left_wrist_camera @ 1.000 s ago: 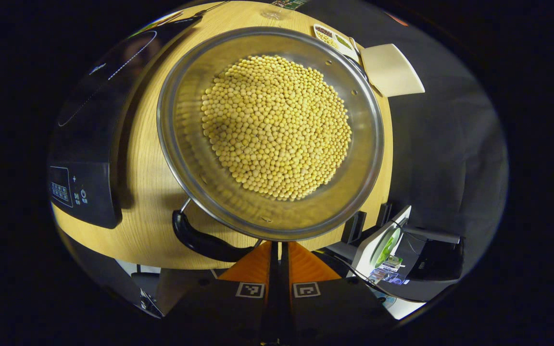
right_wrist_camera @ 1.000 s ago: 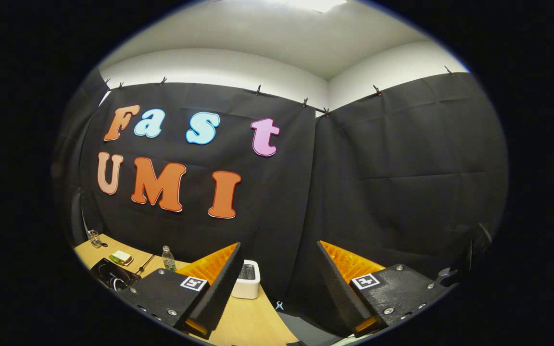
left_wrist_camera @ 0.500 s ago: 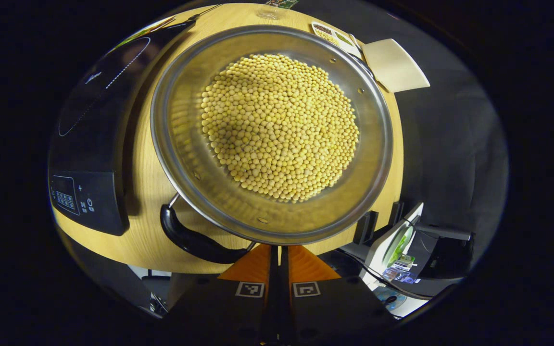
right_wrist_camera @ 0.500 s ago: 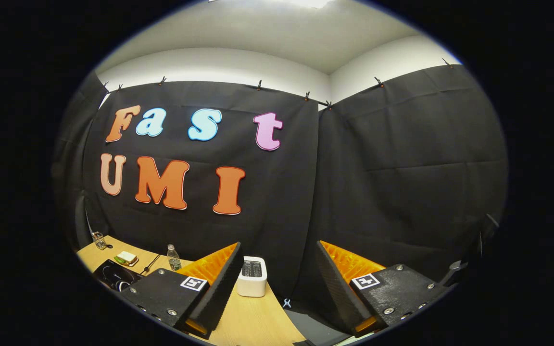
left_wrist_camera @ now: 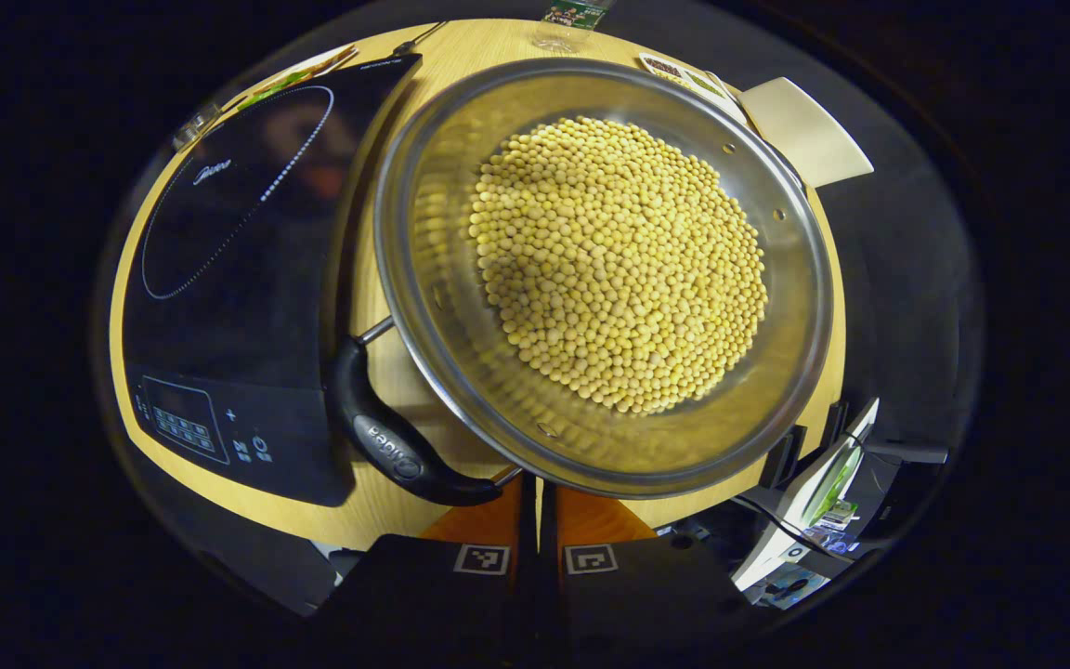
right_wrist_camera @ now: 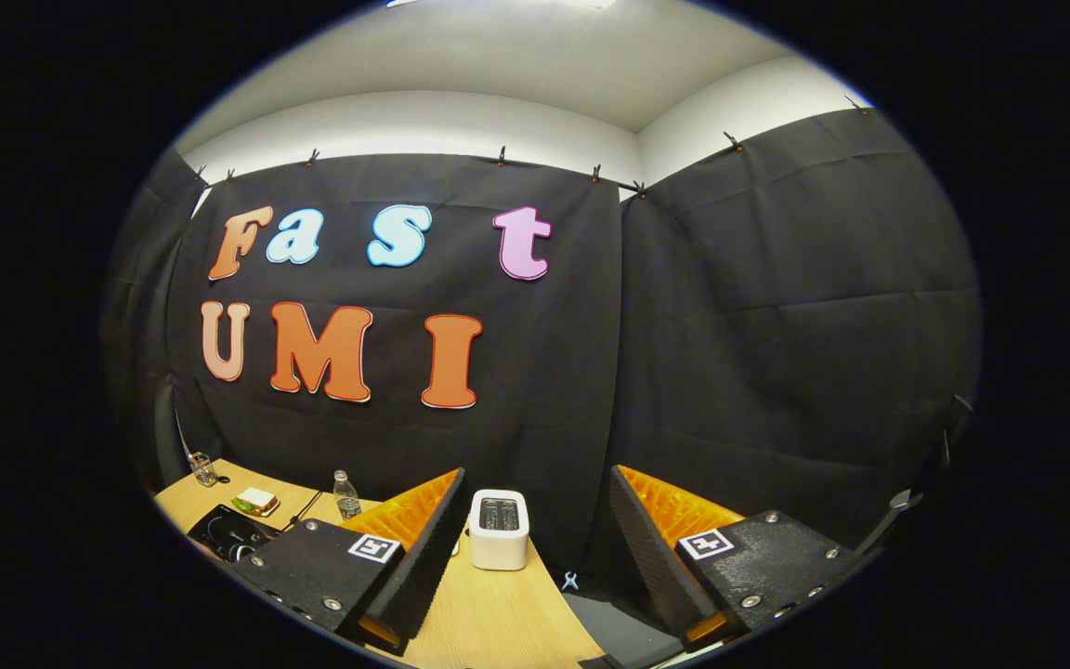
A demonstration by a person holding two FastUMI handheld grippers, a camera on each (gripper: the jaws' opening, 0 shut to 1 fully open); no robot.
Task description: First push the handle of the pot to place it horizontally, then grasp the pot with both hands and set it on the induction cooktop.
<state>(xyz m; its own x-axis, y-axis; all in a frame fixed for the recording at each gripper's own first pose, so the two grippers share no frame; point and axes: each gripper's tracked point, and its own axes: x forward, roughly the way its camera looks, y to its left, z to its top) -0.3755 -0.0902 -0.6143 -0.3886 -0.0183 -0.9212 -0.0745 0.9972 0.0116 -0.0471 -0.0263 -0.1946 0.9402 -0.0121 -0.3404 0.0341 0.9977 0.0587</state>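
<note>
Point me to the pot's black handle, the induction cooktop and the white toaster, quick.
pot handle (left_wrist_camera: 386, 441): left gripper view, on the middle of its black grip.
induction cooktop (left_wrist_camera: 228, 307): left gripper view, on its bare glass top.
white toaster (right_wrist_camera: 499, 530): right gripper view, on its front face.

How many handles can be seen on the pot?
1: the black handle lies on the table's wood beside the pot, next to the induction cooktop. A far-side handle may be hidden.
</note>
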